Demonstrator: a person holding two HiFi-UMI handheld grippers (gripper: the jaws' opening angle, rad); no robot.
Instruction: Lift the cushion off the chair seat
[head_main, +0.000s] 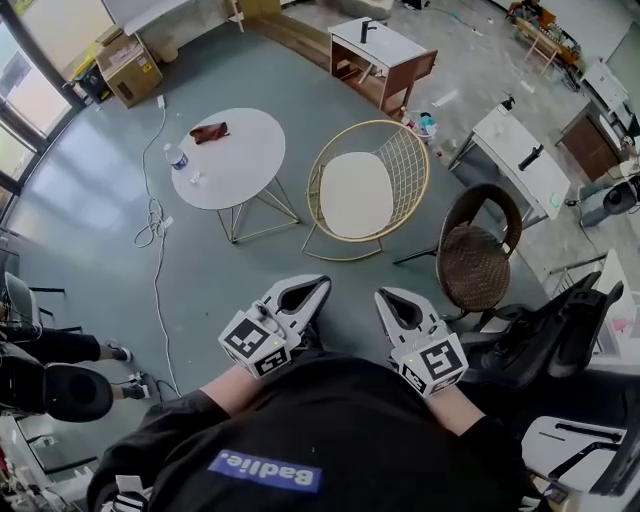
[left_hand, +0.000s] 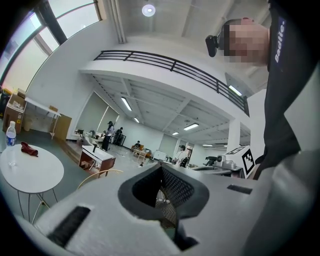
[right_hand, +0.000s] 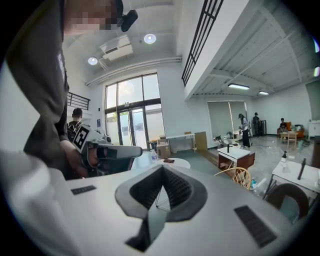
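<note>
Cream cushion (head_main: 356, 194) on the gold wire chair (head_main: 405, 165); our left gripper (head_main: 317, 287) and right gripper (head_main: 386, 298) are clenched on nothing, well apart from it.

At the upper left of the head view we see a cardboard box (head_main: 128, 68). A white cable (head_main: 157, 270) trails down the grey floor (head_main: 340, 272) beside a round white table (head_main: 245, 165), which carries a bottle (head_main: 176, 158) and a dark red cloth (head_main: 209, 132). Right of the table, at the centre, the cushion lies flat on the wire chair's seat. A brown wicker chair (head_main: 476, 262) stands near its lower right, and a black office chair (head_main: 560, 320) fills the right edge. Both grippers sit side by side at the lower middle with jaws pressed together, below the cushion in the frame, with bare floor between.
</note>
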